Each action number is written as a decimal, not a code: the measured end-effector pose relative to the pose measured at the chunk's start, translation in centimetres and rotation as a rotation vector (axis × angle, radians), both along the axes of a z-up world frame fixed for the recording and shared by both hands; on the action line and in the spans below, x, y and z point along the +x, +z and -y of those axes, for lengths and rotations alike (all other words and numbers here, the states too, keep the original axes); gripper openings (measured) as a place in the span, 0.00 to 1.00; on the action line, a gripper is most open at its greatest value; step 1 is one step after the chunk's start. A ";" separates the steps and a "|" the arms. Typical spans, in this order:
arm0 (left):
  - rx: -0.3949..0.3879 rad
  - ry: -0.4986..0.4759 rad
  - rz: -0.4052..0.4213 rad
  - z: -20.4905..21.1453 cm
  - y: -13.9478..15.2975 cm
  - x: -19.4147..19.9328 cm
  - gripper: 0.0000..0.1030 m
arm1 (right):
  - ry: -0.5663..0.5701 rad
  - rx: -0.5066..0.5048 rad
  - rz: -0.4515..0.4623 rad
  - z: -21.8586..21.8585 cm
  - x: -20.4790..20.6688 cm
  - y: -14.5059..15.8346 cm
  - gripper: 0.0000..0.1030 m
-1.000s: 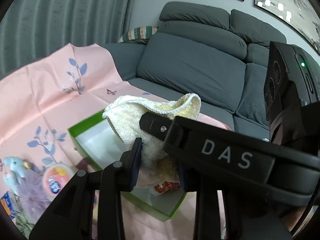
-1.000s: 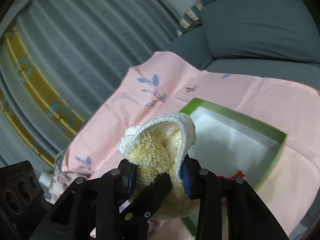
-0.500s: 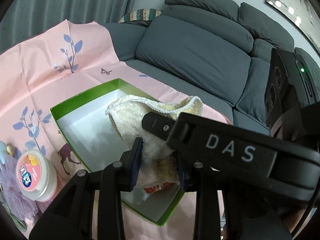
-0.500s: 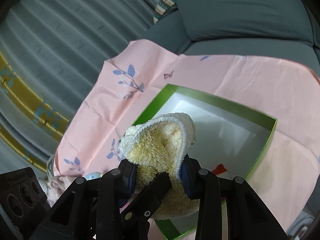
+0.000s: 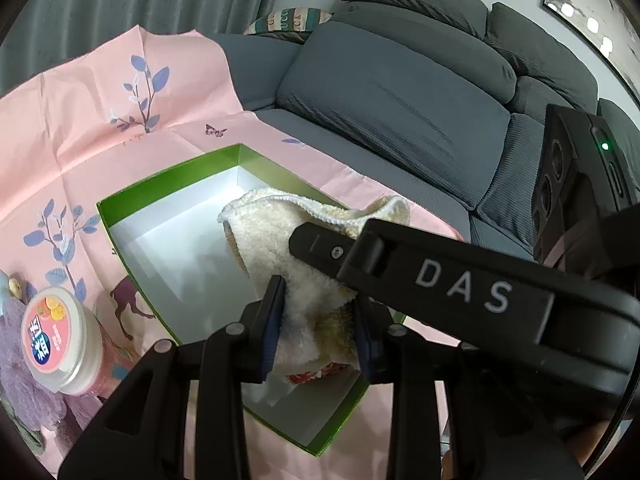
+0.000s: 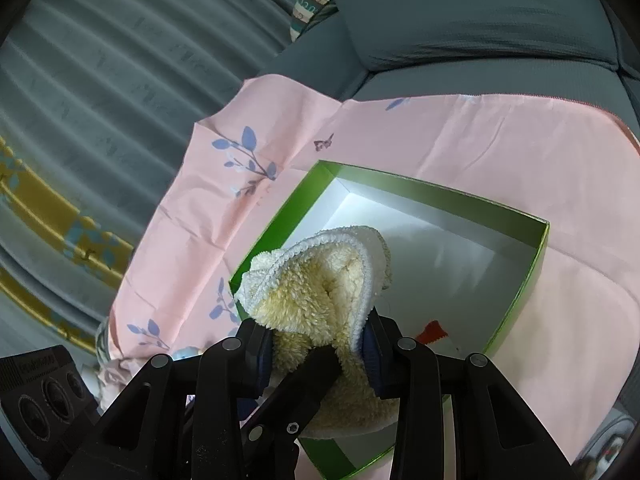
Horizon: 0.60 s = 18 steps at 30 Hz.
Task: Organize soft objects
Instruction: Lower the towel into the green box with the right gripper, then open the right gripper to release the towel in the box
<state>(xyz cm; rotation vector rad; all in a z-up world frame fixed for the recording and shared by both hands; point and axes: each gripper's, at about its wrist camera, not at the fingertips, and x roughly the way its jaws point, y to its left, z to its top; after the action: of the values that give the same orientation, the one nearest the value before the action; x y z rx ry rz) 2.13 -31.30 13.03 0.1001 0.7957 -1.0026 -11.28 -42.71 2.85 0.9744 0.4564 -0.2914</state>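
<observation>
L to R in left wrist view: purple plush point(image 5: 20, 360) at edge, white-lidded tub point(image 5: 56, 340) on pink cloth point(image 5: 80, 128), then green box point(image 5: 168, 176) w/ white inside. Left gripper point(image 5: 318, 328) clamps fluffy cream towel point(image 5: 288, 248) over the box; right gripper point(image 6: 318, 354) pinches same towel point(image 6: 316, 292) too, crossing in front. Red-patterned bit point(image 6: 432, 330) lies in box. Grey sofa point(image 5: 400, 92) behind.

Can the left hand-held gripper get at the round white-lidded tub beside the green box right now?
Probably not: the left hand-held gripper is shut on the fluffy cream towel, which the right hand-held gripper also clamps over the green box. The round white-lidded tub itself stands uncovered.
</observation>
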 end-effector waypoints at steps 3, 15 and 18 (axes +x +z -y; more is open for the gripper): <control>-0.002 0.000 -0.027 -0.2 -0.3 0.2 0.30 | 0.003 0.013 -0.020 0.1 0.2 -0.2 0.38; 0.011 0.063 0.024 -1.2 0.5 -0.1 0.38 | 0.014 -0.002 0.007 -0.3 0.3 0.1 0.51; -0.002 0.083 0.038 -1.7 0.9 -0.2 0.42 | 0.004 -0.021 0.033 -0.6 0.0 0.5 0.68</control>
<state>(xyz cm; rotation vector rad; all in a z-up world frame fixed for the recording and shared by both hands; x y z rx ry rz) 1.97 -29.57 13.95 0.0837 0.7582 -0.9200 -11.31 -42.13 3.35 0.9562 0.4247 -0.2758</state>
